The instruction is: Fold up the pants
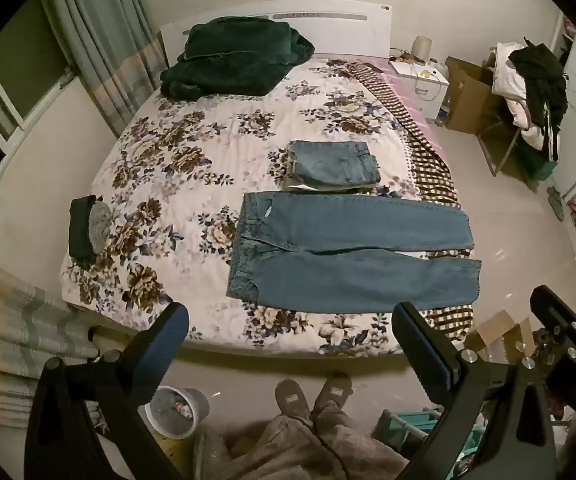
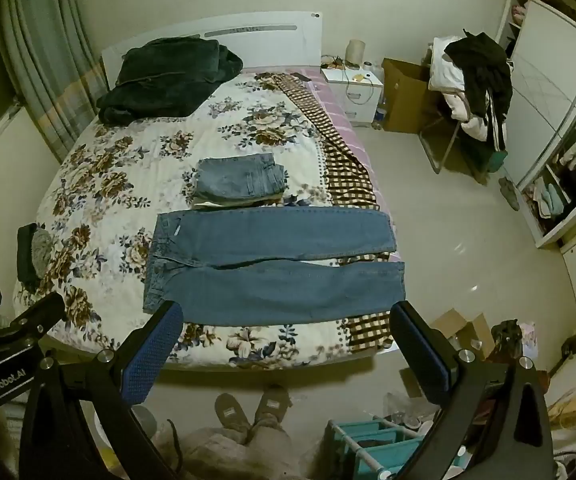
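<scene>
Blue jeans lie flat across the near part of the bed, waistband to the left, both legs stretched right with their cuffs hanging past the bed's right edge. Just behind them sits a stack of folded jeans. My left gripper hovers well above the foot of the bed, open and holding nothing. My right gripper hangs beside it at the same height, also open and empty. Part of the right gripper shows in the left wrist view, and the left gripper's body in the right wrist view.
The floral bedspread carries a dark green blanket near the headboard and a small dark bundle at the left edge. A checked blanket runs along the right side. A person's slippered feet, a bin, a teal rack, a nightstand and a clothes-laden chair surround the bed.
</scene>
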A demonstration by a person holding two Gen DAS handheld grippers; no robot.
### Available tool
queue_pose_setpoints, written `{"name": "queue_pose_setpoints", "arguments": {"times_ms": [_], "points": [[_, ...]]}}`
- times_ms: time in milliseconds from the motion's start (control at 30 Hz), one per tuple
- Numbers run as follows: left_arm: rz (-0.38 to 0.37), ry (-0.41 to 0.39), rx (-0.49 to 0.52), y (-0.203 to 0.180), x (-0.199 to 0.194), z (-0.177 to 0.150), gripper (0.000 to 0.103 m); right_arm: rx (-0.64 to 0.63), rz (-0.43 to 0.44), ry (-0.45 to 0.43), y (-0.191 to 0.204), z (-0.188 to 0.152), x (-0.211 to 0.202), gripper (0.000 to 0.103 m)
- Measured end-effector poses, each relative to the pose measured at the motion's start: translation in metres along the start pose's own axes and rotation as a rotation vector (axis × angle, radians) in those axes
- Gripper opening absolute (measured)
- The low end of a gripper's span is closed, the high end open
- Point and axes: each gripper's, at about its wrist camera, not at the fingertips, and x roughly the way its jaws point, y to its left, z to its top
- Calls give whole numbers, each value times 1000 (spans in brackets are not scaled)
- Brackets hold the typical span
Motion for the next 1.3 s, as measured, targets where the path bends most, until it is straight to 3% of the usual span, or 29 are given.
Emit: {"name": "queue_pose_setpoints", "arguments": {"times_ms": [1300], "points": [[-5, -8, -3, 0, -13, 14, 103, 0, 13, 4, -1, -4, -2, 103]]}}
